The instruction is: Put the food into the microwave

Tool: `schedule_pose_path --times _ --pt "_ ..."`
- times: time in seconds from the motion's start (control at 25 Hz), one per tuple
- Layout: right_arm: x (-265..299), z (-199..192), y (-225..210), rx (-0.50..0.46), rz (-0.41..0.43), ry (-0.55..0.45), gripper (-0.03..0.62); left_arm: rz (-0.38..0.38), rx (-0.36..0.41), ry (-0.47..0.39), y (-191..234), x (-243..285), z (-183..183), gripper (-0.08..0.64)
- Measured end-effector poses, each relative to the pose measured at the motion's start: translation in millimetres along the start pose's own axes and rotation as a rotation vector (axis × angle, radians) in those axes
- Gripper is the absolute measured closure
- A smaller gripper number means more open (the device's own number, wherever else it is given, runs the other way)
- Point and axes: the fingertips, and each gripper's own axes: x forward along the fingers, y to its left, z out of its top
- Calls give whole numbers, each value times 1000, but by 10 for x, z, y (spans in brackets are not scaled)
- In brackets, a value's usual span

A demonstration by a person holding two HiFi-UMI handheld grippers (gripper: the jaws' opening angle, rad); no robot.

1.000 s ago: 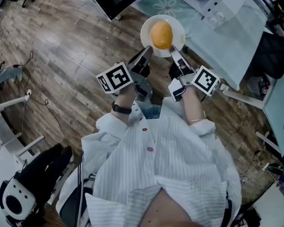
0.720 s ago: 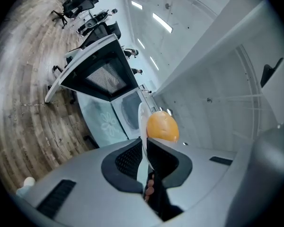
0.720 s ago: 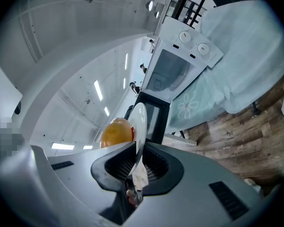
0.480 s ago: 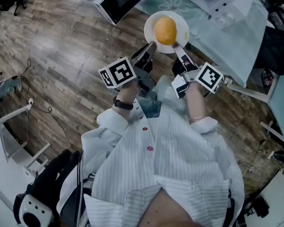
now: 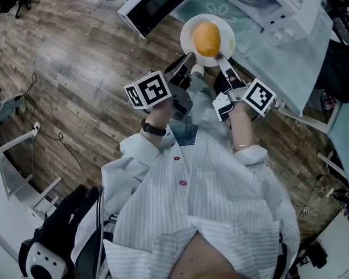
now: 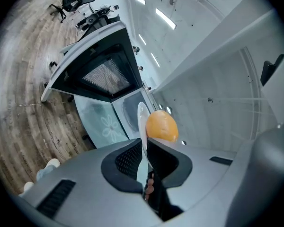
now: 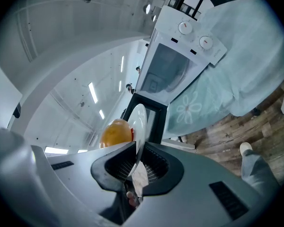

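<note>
1. Head view: left gripper (image 5: 189,58) and right gripper (image 5: 221,60) each clamp the white plate (image 5: 188,38) rim; round orange food (image 5: 207,38) sits on it, near the open microwave (image 5: 279,7).
2. Step: carry-in. Next: keep plate level, clear the door (image 5: 157,2), set inside.

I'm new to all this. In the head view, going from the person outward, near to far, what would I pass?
The striped shirt → left gripper and right gripper, side by side, each clamped on the plate's near rim → white plate carrying the round orange food → microwave, door open.
</note>
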Motion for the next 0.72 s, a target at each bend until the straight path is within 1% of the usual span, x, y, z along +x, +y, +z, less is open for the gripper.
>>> schedule_pose_path --times 0.2,0.48,0.72 --pt "219 250 -91 14 -10 -17 534 -6 -2 21 68 308 178 528" --pt "526 840 -313 59 -46 -50 534 -3 -2 72 98 990 444 528" --pt "723 1318 -474 94 -70 -68 534 -1 -8 108 97 1528 597 528"
